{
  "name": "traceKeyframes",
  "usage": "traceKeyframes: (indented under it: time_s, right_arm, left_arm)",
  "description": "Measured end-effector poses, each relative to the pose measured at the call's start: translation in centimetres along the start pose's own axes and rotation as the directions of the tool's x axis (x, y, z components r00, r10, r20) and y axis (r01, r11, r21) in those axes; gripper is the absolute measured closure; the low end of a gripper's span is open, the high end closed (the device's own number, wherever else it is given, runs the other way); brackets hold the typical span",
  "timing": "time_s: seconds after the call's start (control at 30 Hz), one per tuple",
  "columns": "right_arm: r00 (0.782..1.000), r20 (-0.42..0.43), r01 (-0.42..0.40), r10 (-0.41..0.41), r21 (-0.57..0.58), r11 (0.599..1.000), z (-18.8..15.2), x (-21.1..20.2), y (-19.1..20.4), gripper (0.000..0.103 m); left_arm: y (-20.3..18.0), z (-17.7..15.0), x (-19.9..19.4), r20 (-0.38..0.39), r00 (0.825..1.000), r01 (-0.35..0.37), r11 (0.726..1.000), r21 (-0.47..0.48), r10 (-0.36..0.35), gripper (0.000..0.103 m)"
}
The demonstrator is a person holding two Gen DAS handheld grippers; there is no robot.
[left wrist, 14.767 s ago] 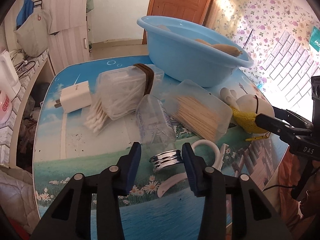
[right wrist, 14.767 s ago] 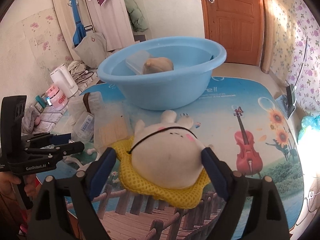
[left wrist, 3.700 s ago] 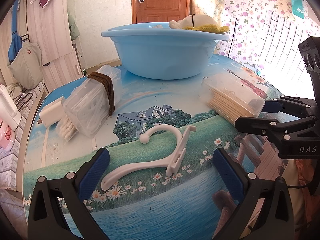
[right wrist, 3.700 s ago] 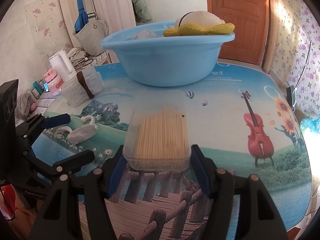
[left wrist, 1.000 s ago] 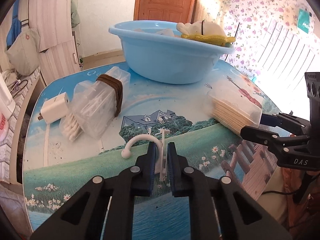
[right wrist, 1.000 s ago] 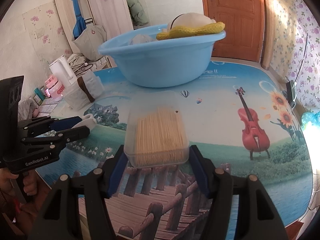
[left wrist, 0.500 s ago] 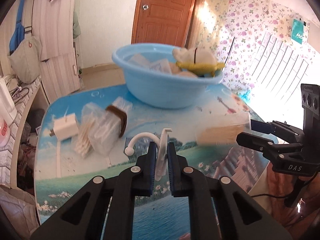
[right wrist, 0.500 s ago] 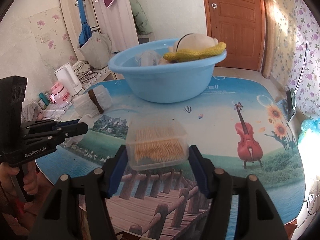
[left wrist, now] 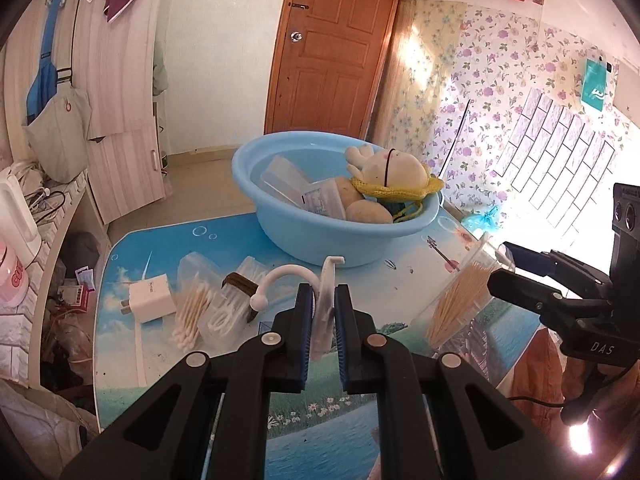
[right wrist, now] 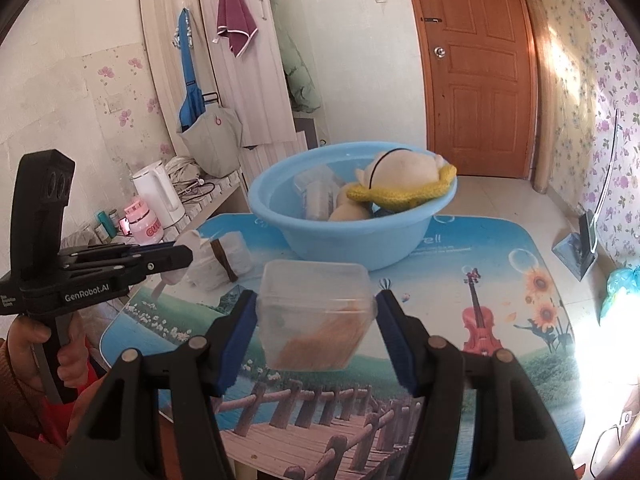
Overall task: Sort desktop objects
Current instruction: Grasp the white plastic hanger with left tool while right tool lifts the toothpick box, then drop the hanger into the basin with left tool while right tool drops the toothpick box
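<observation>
My left gripper is shut on a white plastic hook and holds it above the table. My right gripper is shut on a clear box of toothpicks, lifted and tilted; the box also shows in the left wrist view. The blue basin stands at the table's far side and holds a plush toy on a yellow pad, clear boxes and a potato. It also shows in the right wrist view.
A bundle of cotton-swab boxes with a brown band and a white charger plug lie on the table's left part. A kettle and a pink cup stand on a side shelf at the left.
Both grippers have risen well above the table with their loads. The toothpick box has tilted up on end. The basin's inside has come into view.
</observation>
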State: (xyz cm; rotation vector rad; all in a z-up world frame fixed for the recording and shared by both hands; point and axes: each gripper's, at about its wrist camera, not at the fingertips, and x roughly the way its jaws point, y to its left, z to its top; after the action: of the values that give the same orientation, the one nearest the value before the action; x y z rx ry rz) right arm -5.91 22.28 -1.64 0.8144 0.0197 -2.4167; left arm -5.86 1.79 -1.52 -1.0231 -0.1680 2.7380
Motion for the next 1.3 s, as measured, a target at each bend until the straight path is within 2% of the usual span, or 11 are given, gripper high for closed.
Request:
traceKeyframes:
  time_s: [0.27,0.43,0.77,0.93,1.0,1.07,1.17,1.3]
  right_arm:
    - [0.991,0.132,0.0,0.005,-0.043,0.999,5.1,-2.0,0.1,0.043]
    - [0.979,0.202,0.022,-0.013,-0.045,0.999,8.1,-1.5,-0.6,0.043]
    - [0.984,0.165,0.064,-0.062,-0.005,0.998,10.5,3.5,-2.8,0.043]
    - [0.989,0.136,0.058,-0.059,0.008,0.998,11.4,5.8,-3.6,0.043]
    - [0.99,0.129,0.058,-0.057,-0.005,0.998,11.8,6.5,-3.3,0.043]
    - [0.993,0.112,0.046,-0.044,-0.018,0.999,12.1,7.3,-2.9,0.043]
    - [0.996,0.078,0.038,-0.036,-0.022,0.999,11.9,8.7,-2.4,0.042]
    - [1.0,0.009,0.021,-0.02,-0.05,0.999,11.1,10.5,-1.2,0.041]
  left_arm:
    - [-0.2,4.4,0.0,0.069,0.997,0.013,1.0,0.023,-0.014,0.093]
    - [-0.9,7.2,2.2,0.083,0.996,0.033,0.998,0.051,-0.037,0.093]
    - [-1.6,10.3,9.2,-0.001,0.995,0.099,0.993,0.066,-0.099,0.092]
    - [-1.4,10.1,9.9,-0.011,0.996,0.093,0.993,0.068,-0.092,0.083]
    - [-1.1,9.6,9.5,-0.003,0.996,0.089,0.994,0.058,-0.089,0.069]
    - [-0.5,9.0,8.9,0.007,0.997,0.082,0.995,0.052,-0.083,0.06]
    - [0.0,8.4,7.8,0.017,0.998,0.062,0.997,0.051,-0.063,0.056]
    - [1.1,7.5,6.4,0.032,0.999,0.008,0.999,0.049,-0.01,0.037]
